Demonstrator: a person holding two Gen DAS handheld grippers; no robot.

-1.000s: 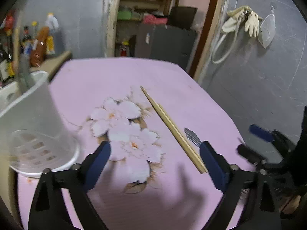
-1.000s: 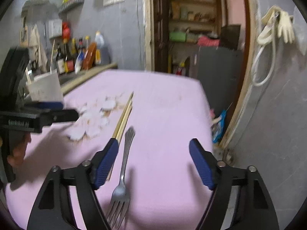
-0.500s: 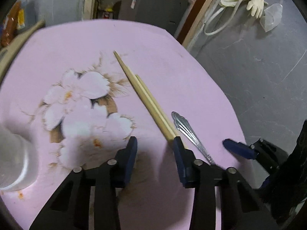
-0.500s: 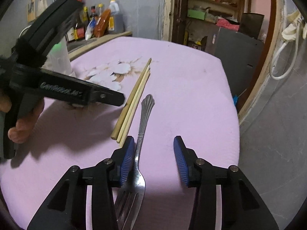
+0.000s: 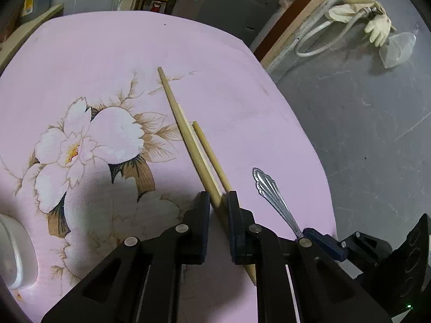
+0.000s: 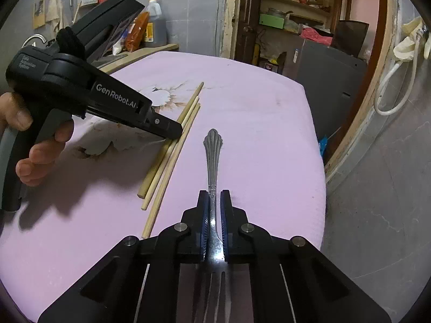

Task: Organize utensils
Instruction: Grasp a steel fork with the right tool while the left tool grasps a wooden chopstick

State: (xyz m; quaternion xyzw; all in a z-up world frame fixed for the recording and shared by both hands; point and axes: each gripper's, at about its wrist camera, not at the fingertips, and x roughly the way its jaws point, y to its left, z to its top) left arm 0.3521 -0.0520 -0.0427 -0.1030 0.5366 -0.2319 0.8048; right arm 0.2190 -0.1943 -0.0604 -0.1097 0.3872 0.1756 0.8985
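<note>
Several wooden chopsticks (image 5: 188,140) lie side by side on the pink flowered table (image 5: 94,53). My left gripper (image 5: 218,200) is shut on the chopsticks near their near end. A silver fork (image 6: 212,156) lies to their right, handle pointing away. My right gripper (image 6: 214,197) is shut on the fork at its neck, tines under the jaws. In the left wrist view the fork handle (image 5: 269,188) and the right gripper's blue pad show at the right. In the right wrist view the left gripper (image 6: 172,130) rests on the chopsticks (image 6: 172,156).
A white plastic holder (image 5: 13,250) stands at the left edge of the table. The table's right edge (image 5: 309,148) drops to a grey floor. Bottles (image 6: 150,29) stand on a counter at the back left. A doorway with shelves is behind the table.
Both grippers have moved down and forward and closed. The left one closed on the chopsticks, the right one on the fork.
</note>
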